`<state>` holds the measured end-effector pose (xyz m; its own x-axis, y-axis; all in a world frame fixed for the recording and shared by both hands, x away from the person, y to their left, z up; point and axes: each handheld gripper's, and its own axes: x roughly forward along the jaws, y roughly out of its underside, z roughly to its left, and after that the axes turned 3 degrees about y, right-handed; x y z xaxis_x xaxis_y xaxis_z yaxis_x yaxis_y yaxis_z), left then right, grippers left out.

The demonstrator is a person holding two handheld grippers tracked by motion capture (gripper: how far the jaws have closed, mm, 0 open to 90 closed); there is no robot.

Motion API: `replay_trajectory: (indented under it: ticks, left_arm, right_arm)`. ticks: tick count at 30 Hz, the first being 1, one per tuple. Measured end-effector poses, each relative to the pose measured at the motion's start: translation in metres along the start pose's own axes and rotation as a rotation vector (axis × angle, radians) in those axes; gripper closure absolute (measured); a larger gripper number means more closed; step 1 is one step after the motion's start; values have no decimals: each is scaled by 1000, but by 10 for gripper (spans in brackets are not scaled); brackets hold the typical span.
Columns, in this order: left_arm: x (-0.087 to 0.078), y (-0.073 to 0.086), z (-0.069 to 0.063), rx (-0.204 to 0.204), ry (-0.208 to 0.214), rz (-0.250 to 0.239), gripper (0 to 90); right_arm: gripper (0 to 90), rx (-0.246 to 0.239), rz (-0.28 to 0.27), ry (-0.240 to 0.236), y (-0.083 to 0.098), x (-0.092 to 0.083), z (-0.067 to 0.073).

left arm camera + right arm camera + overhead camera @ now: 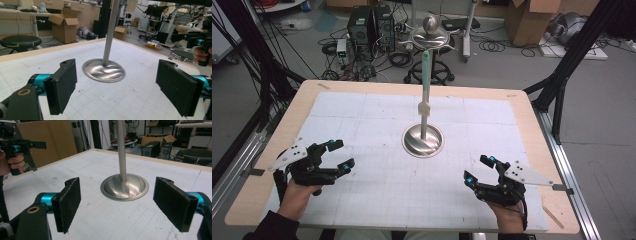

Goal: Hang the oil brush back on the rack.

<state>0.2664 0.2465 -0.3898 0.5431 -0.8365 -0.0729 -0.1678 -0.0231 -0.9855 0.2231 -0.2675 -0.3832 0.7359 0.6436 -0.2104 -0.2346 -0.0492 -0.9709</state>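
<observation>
High view: centre frame, a round steel-based stand, possibly spoon-topped, is flanked by left gripper and right gripper, both held apart.

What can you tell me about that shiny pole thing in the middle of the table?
The stand is shiny silver metal: a round, domed base flat on the white gridded table, with a thin straight pole rising upright from its middle. Higher up the pole carries a pale clip and a light green upper part. Nothing touches it; both claws sit apart, open.
</observation>
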Motion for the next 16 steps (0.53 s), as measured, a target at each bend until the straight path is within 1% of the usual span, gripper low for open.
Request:
replay_trajectory:
  ticks: [10, 16]
  left_arm:
    - [-1, 0, 1, -6, -7, -3, 177]
    - [-1, 1, 1, -9, -8, -3, 177]
  right_arm:
    - [210, 12, -5, 4, 1, -1, -2]
    - [210, 7, -2, 4, 1, -1, -2]
